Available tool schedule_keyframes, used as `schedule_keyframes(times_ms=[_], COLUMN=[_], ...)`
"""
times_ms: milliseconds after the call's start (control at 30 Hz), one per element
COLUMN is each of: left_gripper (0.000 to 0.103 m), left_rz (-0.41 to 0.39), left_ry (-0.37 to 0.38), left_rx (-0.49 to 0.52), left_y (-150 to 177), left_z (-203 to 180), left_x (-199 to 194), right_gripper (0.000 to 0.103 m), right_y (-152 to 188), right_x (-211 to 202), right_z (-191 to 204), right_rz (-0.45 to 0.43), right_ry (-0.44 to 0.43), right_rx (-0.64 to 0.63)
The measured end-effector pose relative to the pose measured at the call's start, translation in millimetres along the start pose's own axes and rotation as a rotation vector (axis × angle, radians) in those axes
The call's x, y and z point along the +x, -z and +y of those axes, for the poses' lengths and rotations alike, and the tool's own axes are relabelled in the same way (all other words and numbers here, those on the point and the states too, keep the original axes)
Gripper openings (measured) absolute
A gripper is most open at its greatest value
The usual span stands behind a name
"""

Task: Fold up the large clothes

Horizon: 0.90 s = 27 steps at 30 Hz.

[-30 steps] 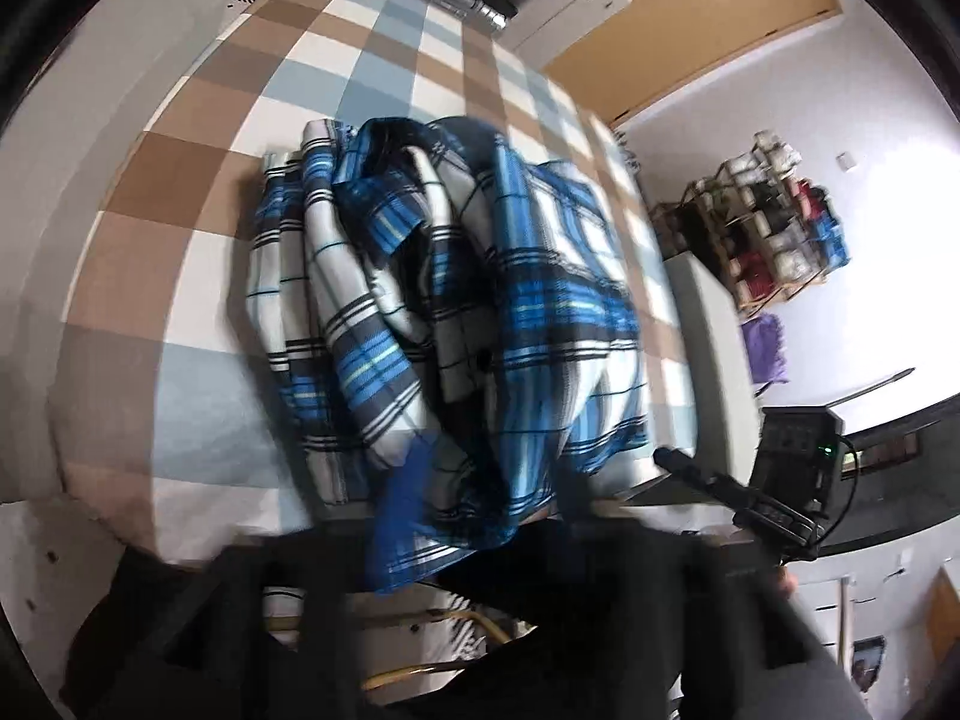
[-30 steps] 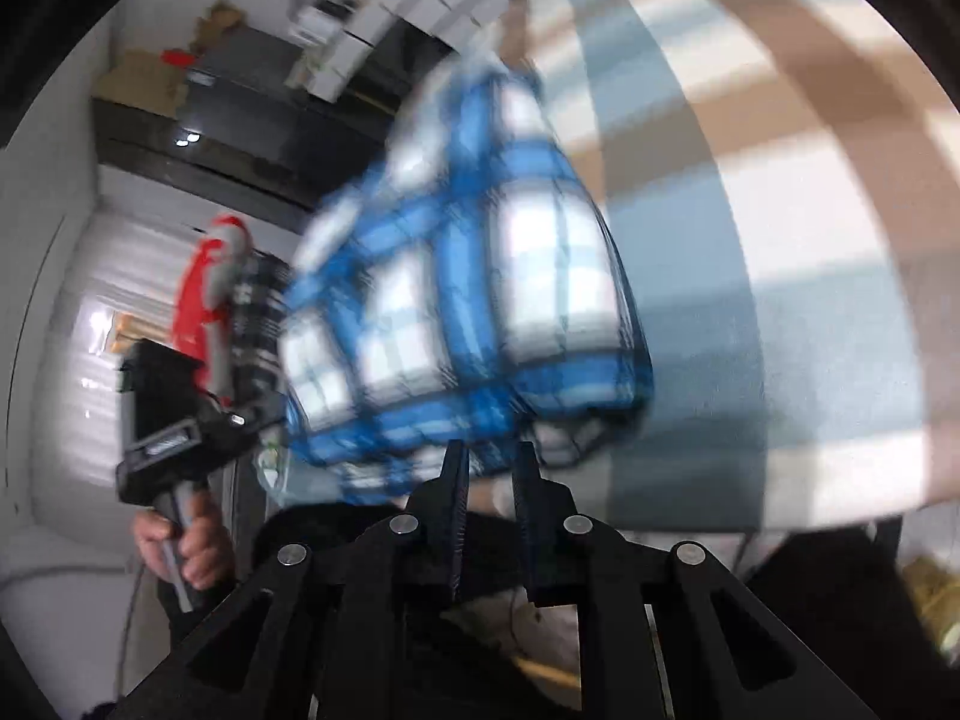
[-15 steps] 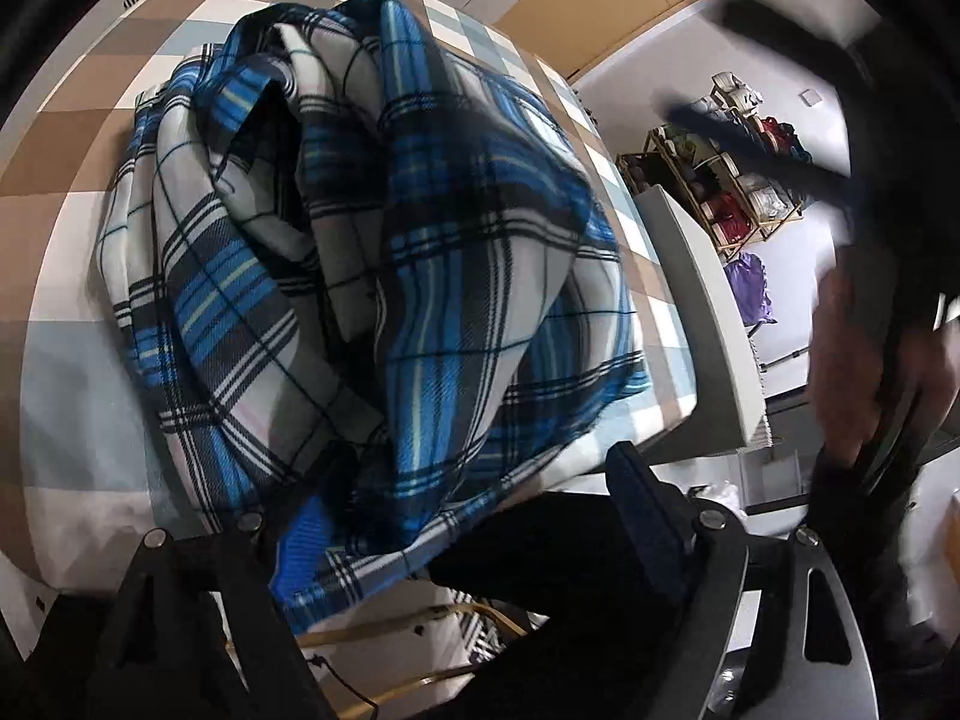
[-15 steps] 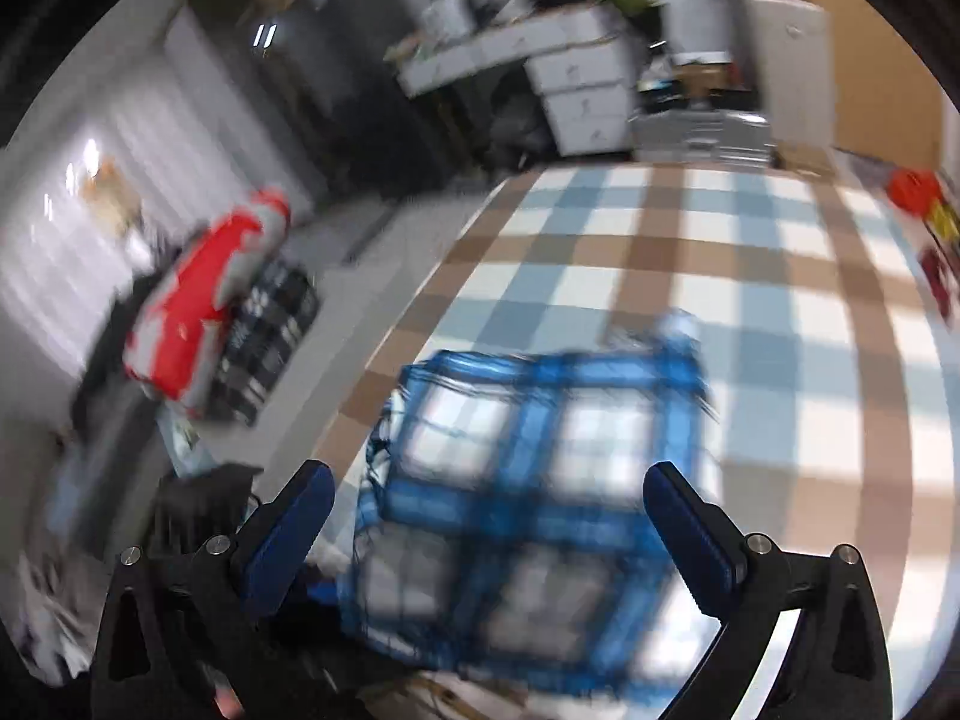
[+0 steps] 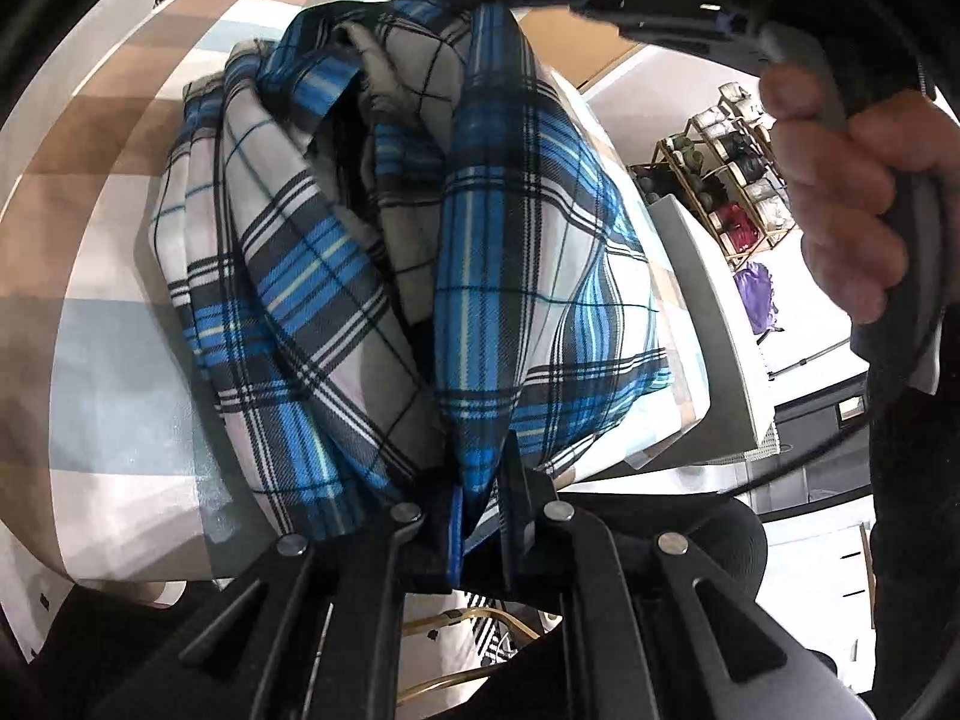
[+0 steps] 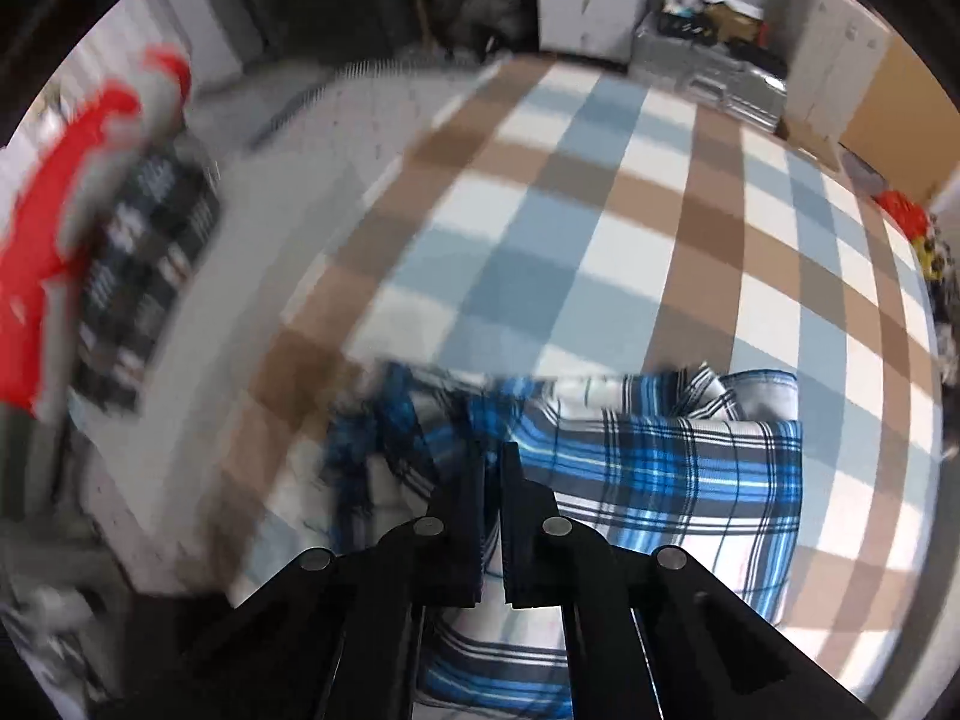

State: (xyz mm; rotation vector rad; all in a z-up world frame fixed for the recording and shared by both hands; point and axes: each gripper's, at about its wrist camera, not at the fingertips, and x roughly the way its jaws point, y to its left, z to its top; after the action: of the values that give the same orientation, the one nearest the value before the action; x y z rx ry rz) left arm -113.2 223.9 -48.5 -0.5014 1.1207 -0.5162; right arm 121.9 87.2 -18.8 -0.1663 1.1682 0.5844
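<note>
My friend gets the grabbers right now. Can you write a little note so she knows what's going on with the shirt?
Left hand-held gripper: just closed, pinching the near edge of the plaid shirt.
Right hand-held gripper: just closed too, on shirt cloth at the far side.
The shirt lies bunched in loose rolls on the checked bed cover, near its edge.
Done: both ends gripped.
Left: probably spread it flat, then fold it.

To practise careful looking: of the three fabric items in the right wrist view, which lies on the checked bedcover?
The blue plaid shirt; the red item and the black-and-white checked one sit off the bedcover, at the left.
</note>
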Motion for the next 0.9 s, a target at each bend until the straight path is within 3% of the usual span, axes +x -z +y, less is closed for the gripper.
schedule_keyframes(times_ms=[100,167,367,500,533,567,600,667,767,833,900], left_gripper=[0.004,0.004,0.004,0.006,0.01,0.027,0.056,0.081,0.081,0.081,0.081], left_rz=[-0.014,-0.023,-0.034,-0.102,-0.119,-0.141,-0.161,-0.192,-0.191,-0.128,-0.073], left_ry=[0.004,-0.002,0.006,0.046,0.048,0.058,0.059,0.073,0.04,0.023,-0.073], left_rx=[-0.001,-0.013,-0.001,-0.009,-0.009,-0.003,0.001,0.018,0.032,0.01,-0.013], left_y=[3,5,11,-2,-7,-15,-25,-44,-78,-106,-126], left_z=[0,7,13,16,13,12,9,0,-19,-24,-29], left_x=[-5,-10,-26,-60,-66,-73,-79,-86,-76,-55,-27], right_gripper=[0.0,0.0,0.001,0.001,0.001,0.001,0.001,0.002,0.002,0.002,0.002], right_y=[-1,-5,-7,9,20,29,36,58,87,102,116], right_x=[-17,-17,-14,-37,-47,-55,-60,-69,-71,-66,-55], right_z=[-3,-3,12,-10,-21,-31,-37,-62,-101,-126,-152], right_rz=[-0.074,-0.073,-0.072,-0.132,-0.163,-0.188,-0.206,-0.249,-0.306,-0.32,-0.329], right_ry=[-0.099,-0.19,-0.186,-0.281,-0.305,-0.325,-0.336,-0.363,-0.416,-0.436,-0.466], right_rx=[0.057,0.105,0.059,0.066,0.066,0.071,0.08,0.12,0.222,0.292,0.361])
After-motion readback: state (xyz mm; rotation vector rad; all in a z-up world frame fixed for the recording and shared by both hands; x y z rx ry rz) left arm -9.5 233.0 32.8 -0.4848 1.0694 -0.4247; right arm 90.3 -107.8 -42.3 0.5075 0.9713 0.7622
